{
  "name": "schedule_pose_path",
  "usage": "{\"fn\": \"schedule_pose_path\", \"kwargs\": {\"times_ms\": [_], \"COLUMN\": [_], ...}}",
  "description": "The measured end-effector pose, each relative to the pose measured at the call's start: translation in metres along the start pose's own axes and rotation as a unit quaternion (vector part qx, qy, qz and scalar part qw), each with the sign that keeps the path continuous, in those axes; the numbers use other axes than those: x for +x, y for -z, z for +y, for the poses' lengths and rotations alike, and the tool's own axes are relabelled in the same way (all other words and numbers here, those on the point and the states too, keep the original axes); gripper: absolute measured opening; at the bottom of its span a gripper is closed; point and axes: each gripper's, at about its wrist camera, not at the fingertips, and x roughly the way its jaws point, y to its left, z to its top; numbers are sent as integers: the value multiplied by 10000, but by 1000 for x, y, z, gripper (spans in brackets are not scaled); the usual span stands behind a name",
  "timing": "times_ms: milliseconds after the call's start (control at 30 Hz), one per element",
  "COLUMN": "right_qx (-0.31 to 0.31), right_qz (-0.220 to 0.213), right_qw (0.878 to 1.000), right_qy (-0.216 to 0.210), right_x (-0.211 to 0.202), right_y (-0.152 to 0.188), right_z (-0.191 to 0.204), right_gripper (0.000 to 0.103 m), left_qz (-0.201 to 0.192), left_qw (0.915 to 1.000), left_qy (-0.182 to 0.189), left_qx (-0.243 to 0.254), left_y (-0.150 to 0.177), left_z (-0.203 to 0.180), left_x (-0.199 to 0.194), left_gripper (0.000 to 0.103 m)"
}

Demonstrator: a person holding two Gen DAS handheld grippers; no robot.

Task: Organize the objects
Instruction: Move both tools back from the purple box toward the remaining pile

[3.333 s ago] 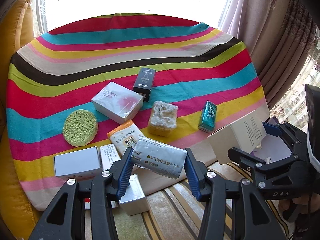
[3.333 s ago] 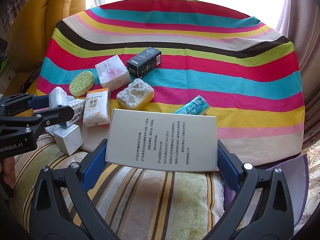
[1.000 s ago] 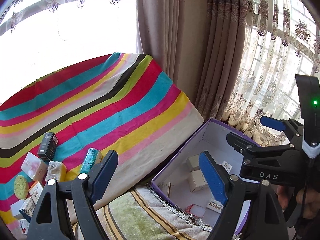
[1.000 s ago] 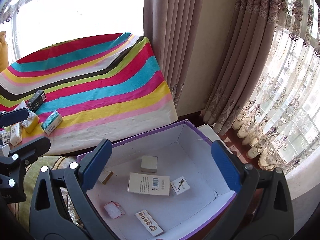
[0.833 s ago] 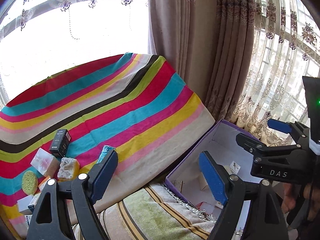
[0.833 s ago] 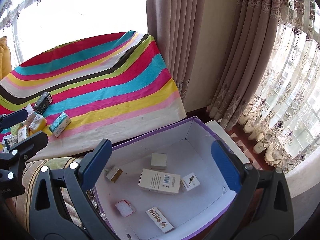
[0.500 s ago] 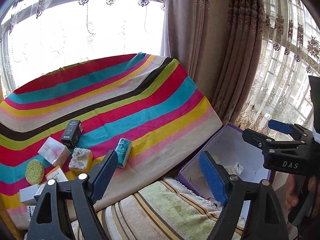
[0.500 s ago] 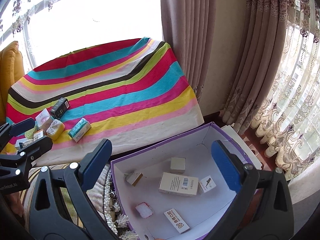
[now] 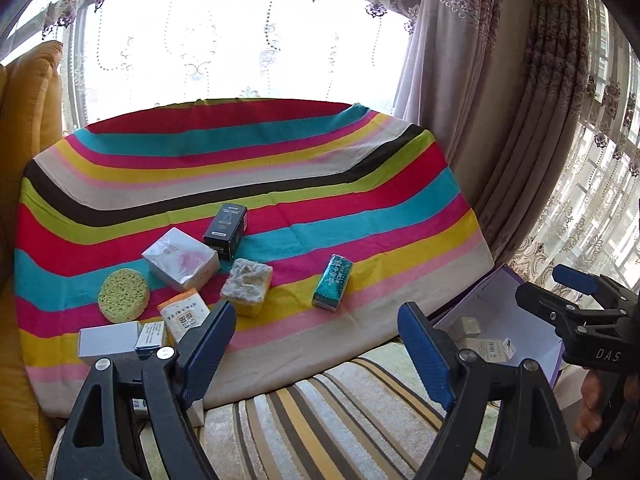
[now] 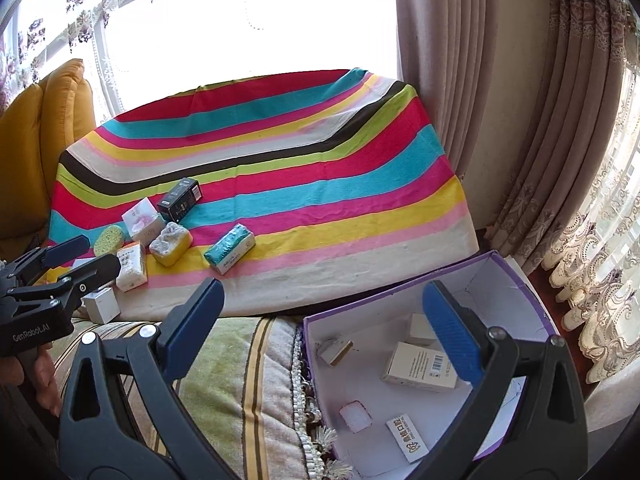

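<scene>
Returning empty from the purple box (image 10: 496, 276): left gripper (image 9: 316, 344) and right gripper (image 10: 320, 320) both gape wide; next move calls for choosing a target, probably the teal packet (image 9: 333, 282) lying on the striped cloth (image 9: 360, 200).

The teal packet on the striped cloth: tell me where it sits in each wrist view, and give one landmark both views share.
Left wrist view: the teal packet lies right of centre, on the yellow stripe, right of the yellow-based sponge block.
Right wrist view: teal packet left of centre, again right of that block.
Shared landmark: the black box farther back.
</scene>
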Motion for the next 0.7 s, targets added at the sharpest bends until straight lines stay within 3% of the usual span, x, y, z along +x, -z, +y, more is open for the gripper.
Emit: {"fn": "schedule_pose_path", "kwargs": {"times_ms": [533, 700], "right_qx": [-606, -639], "right_qz": [259, 338], "right_qw": [9960, 9950], "right_qy": [-611, -694], "right_x": [21, 32], "right_y": [2, -1], "right_z": [73, 82], "right_gripper": [100, 100], "left_qz": [193, 398], "left_qw": [9952, 9924], "left_qy": [-558, -619], "left_qx": [-782, -984], "left_y": [24, 29], "left_z": [97, 116], "left_x": [-23, -19], "left_gripper": [84, 77]}}
